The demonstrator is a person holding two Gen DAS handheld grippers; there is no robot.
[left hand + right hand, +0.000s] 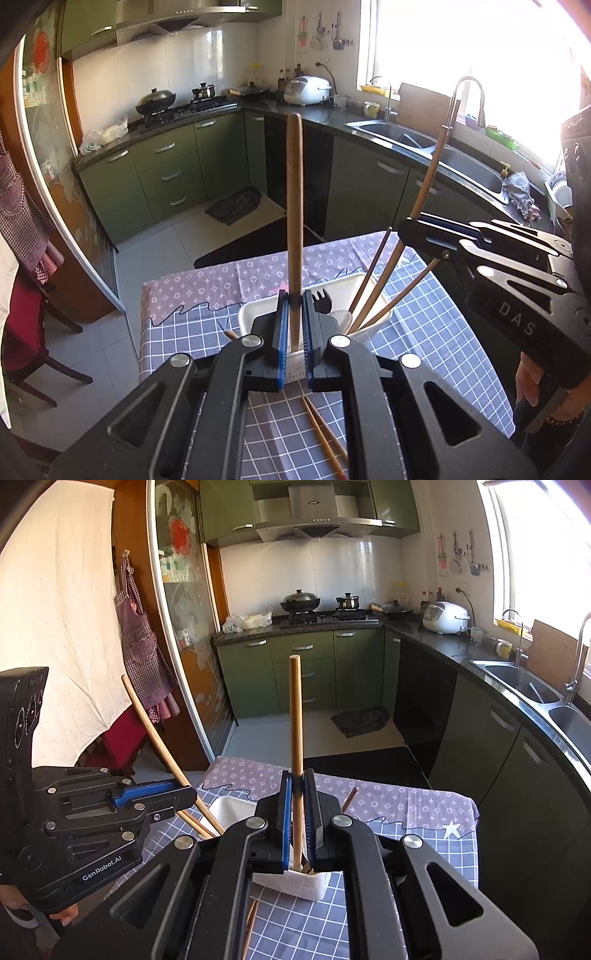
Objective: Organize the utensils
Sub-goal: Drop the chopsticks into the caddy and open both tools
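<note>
A: Left gripper point(294, 297) clamped on an upright stick point(294, 206), lower end down in the white caddy point(248, 309) on the counter point(192, 332). Right gripper point(297, 775) shut on another stick point(295, 716), standing in the same caddy.

B: Loading step, then, by the look of it. Next?

A: Probably letting go of both so they lean with the rest. Then fetching the loose chopsticks point(325, 435) lying flat near the caddy.

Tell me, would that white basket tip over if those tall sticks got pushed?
Possibly. The white basket looks like light plastic, and the chopsticks lean far above its rim, giving leverage. It sits on a tablecloth, so it might slide first.
</note>
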